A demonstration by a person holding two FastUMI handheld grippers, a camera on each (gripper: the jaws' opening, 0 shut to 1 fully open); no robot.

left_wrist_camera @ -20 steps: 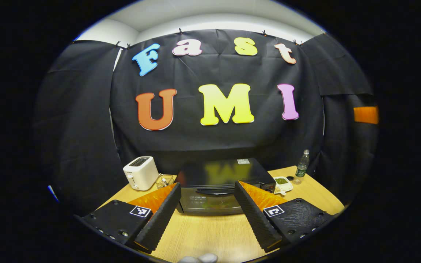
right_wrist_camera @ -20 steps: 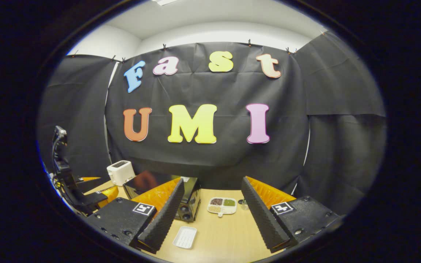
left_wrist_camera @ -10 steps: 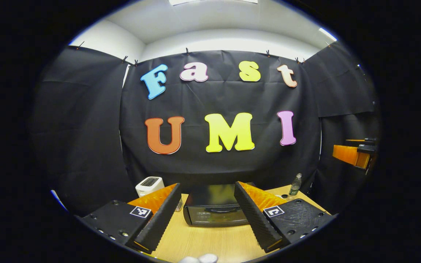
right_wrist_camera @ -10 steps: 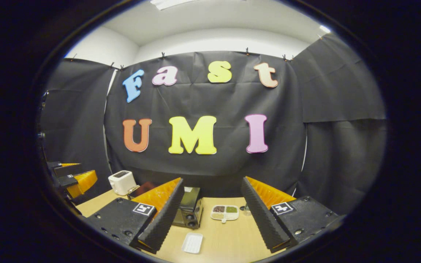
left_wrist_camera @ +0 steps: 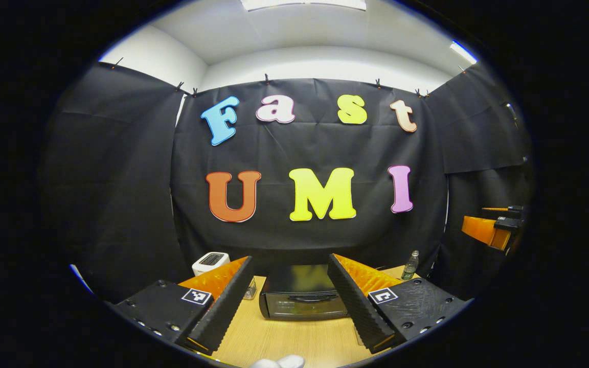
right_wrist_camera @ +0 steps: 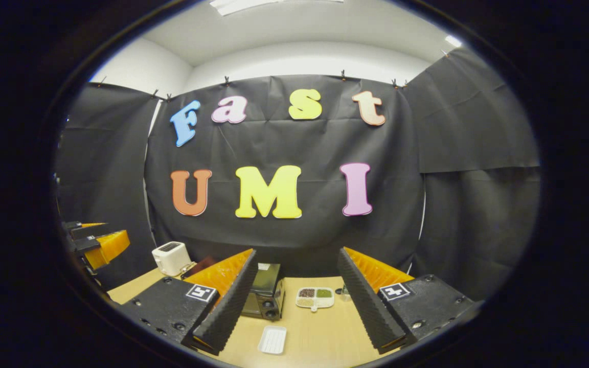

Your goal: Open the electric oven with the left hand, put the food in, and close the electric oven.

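Backing away and up, your left gripper (left_wrist_camera: pixel 289 294) leaves the black glass-fronted electric oven (left_wrist_camera: pixel 302 299) smaller and shut; both grippers' jaws stand spread, empty, right gripper (right_wrist_camera: pixel 294 296) above the white ribbed tray (right_wrist_camera: pixel 272 340)

The left gripper's fingers (left_wrist_camera: pixel 233 301) hide both front corners of the oven (left_wrist_camera: pixel 302 299). The toaster (left_wrist_camera: pixel 210 262) is half hidden. The divided dish's (right_wrist_camera: pixel 315 298) contents are too small to identify.
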